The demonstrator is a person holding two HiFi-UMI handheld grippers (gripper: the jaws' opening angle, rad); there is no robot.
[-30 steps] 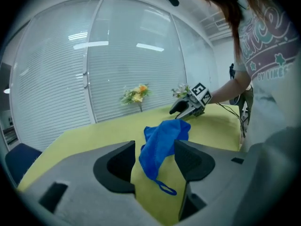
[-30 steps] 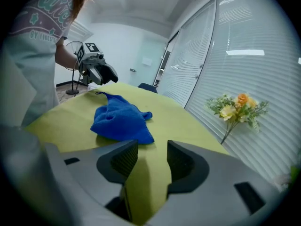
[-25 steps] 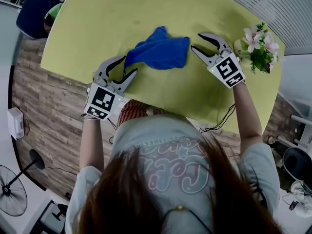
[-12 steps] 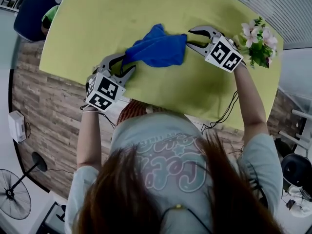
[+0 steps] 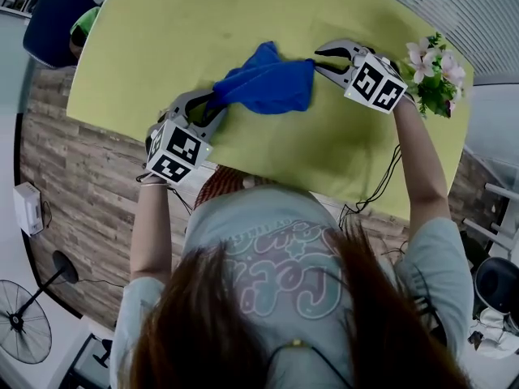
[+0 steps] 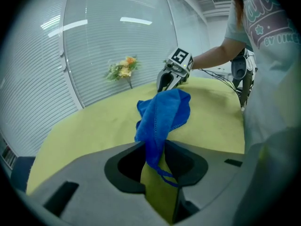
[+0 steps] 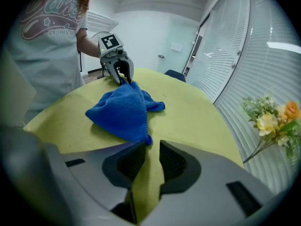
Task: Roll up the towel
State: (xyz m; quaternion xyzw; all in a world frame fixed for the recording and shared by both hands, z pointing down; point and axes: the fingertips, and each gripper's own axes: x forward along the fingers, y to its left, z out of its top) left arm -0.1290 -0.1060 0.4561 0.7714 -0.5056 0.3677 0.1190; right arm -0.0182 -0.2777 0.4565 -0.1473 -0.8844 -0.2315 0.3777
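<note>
A crumpled blue towel [image 5: 266, 82] lies on the yellow-green table [image 5: 186, 23]. My left gripper [image 5: 212, 104] is at its near-left corner. In the left gripper view that corner [image 6: 157, 135] runs between the jaws, which have just been closing and still show a gap, so the gripper [image 6: 153, 147] is open. My right gripper [image 5: 318, 57] is at the towel's right end. It has also been closing. In the right gripper view the towel's corner [image 7: 146, 139] touches the left jaw's tip, a strip of table shows between the jaws, and the gripper [image 7: 153, 145] is open.
A bunch of flowers [image 5: 430, 75] stands at the table's right edge, close to my right hand. A blue chair [image 5: 53, 19] sits off the far-left corner. A cable [image 5: 369, 201] hangs at the near edge. Slatted blinds back the table.
Both grippers have come down onto the towel's two ends. Their jaws stand narrower than before. The right gripper has rolled and moved in toward the towel's right corner.
</note>
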